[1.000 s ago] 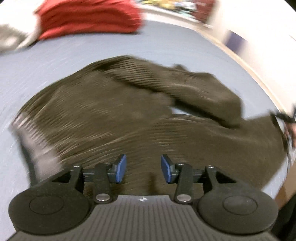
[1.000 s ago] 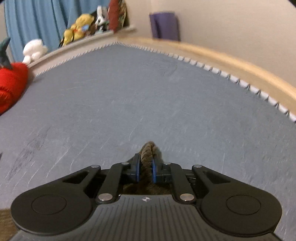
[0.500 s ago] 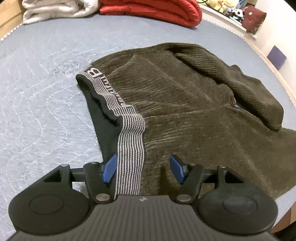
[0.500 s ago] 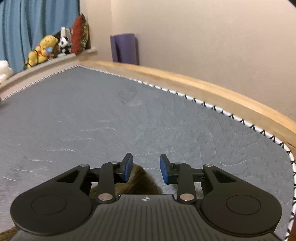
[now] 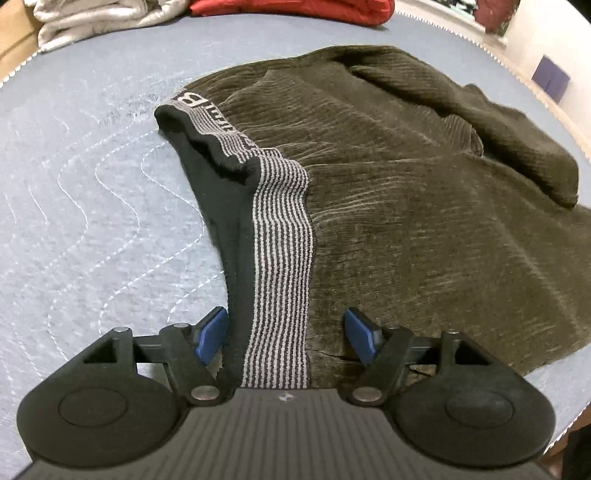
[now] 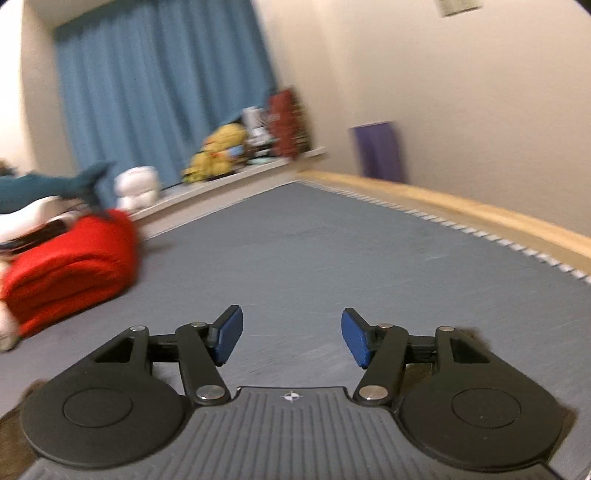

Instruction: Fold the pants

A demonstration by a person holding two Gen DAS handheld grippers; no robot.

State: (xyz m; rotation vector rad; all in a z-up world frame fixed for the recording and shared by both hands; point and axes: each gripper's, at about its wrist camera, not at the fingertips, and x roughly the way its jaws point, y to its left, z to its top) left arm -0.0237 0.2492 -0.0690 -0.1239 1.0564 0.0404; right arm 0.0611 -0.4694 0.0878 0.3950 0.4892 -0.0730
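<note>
Looking down from the left wrist camera, the brown ribbed pants (image 5: 406, 206) were seen spread out crumpled over the blue-grey quilted mattress (image 5: 85, 229), filling the middle and right of the frame. The striped grey waistband (image 5: 280, 236) was laid running from the upper left of the pants down to the bottom centre, with some lettering near its far end that couldn't really be read. The left gripper (image 5: 288, 334) was held low over the near end of that waistband, its jaws having just been opening, and they were stood well apart. The band and a bit of the brown fabric were sat between the blue pads (image 5: 210, 332), but nothing was being squeezed as far as could be made out, though the left pad was pretty much beside the dark inner edge of the band. A red folded blanket (image 5: 291, 7) and a pale grey bundle (image 5: 92, 18) were parked along the top edge.

From the right wrist camera, things were blurry. The right gripper (image 6: 291, 338) was pointed across bare mattress toward a blue curtain (image 6: 159, 85), jaws just opened wide with nothing in between. A sliver of brown fabric, probably the pants, was peeking behind the gripper body at lower right. Stuffed toys (image 6: 218, 151) were lined up on a ledge at mid frame.
</note>
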